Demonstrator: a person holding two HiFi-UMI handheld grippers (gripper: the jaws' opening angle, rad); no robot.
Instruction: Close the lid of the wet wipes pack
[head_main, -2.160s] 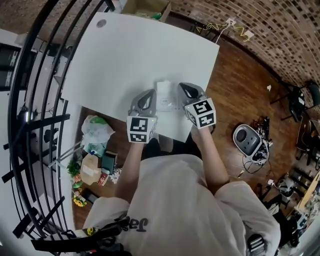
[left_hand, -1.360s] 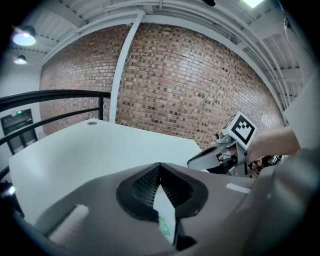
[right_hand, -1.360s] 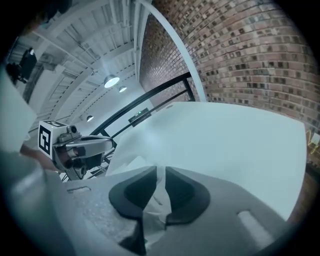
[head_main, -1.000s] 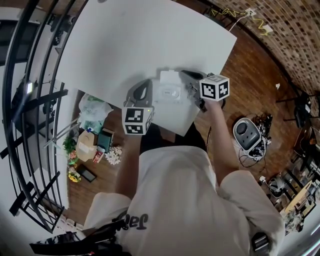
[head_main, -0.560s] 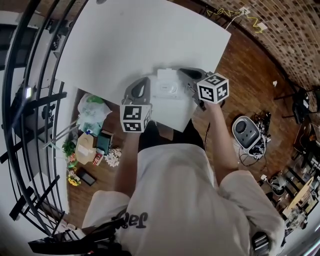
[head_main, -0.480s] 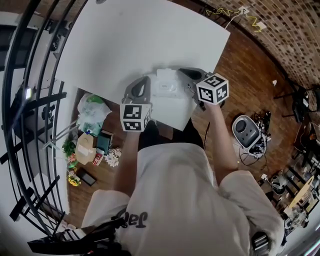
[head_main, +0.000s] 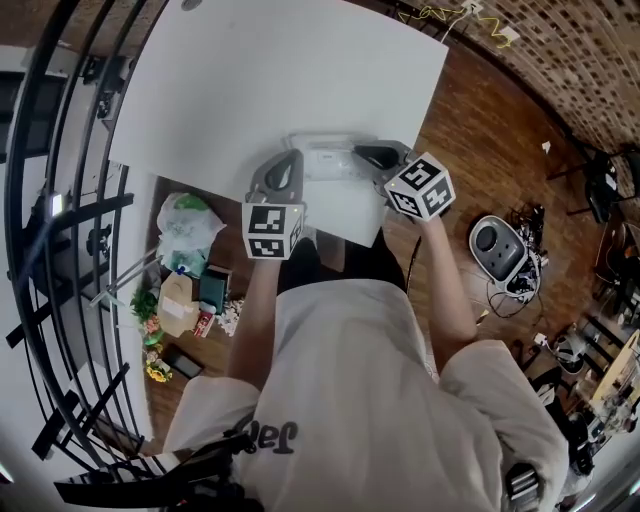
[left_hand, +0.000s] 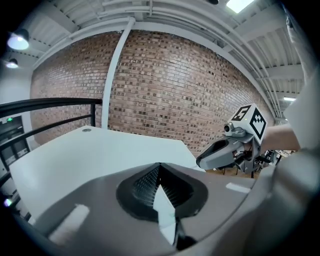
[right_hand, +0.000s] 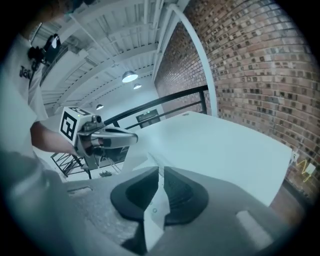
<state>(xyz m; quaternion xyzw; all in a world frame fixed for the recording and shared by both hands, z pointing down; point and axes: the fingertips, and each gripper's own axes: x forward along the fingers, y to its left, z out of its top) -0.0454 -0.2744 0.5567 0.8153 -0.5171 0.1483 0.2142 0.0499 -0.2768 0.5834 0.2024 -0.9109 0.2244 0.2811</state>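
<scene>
Both hand-held grippers are busy here. The left hand-held gripper (left_hand: 159, 170) is pinched shut on a thin white edge of the wet wipes pack (head_main: 325, 160), and the right hand-held gripper (right_hand: 160, 172) is clamped the same way on the opposite edge. In the head view the pack sits stretched between them, over the near edge of the white bench (head_main: 250, 80). Can't tell if it's resting on the surface or lifted a bit. The lid is too small to read from up there, so no idea if it's open or shut.

What could go wrong, as a guess: the bite is only on flimsy film, so a tug or twist could let it slide out of one side and the pack would swing or flop. It's also right at the bench edge, so a slip might send it to the floor. And with both hand-held grippers holding on, nothing is free to press the lid; letting go carelessly could shift the pack.
</scene>
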